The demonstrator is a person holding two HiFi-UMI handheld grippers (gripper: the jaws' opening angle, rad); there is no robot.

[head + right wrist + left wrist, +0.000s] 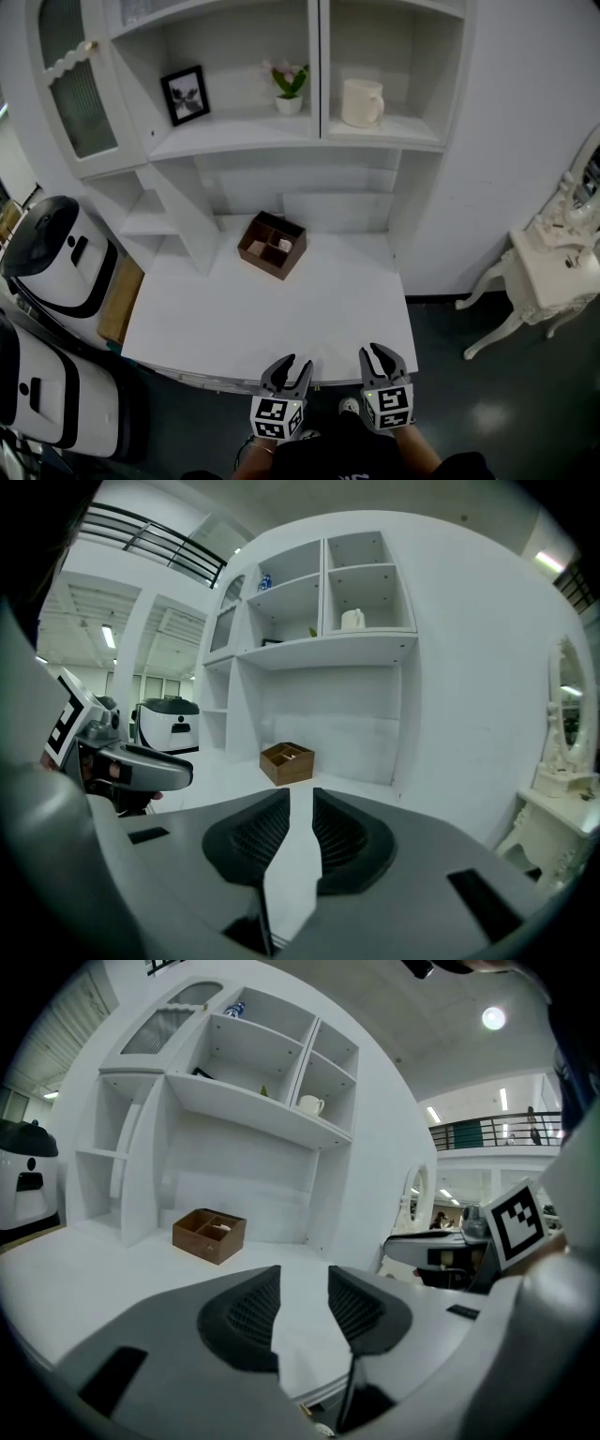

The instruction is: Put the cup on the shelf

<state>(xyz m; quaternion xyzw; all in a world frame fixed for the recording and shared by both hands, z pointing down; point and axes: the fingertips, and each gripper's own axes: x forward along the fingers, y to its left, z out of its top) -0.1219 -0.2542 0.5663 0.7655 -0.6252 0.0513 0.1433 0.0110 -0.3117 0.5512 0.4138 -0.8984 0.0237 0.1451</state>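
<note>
On the upper shelf (398,132), cream cup (362,102), at the desk (281,319) edge, left claw (295,365) and right claw (375,355) released, empty.

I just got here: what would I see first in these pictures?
A cream cup sits in the upper right part of the shelf, and a brown wooden box stands on the white desk below. The left gripper and right gripper hover open and empty at the desk's near edge.

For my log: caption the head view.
Cup on the shelf; left gripper and right gripper open, empty, by the desk edge.
</note>
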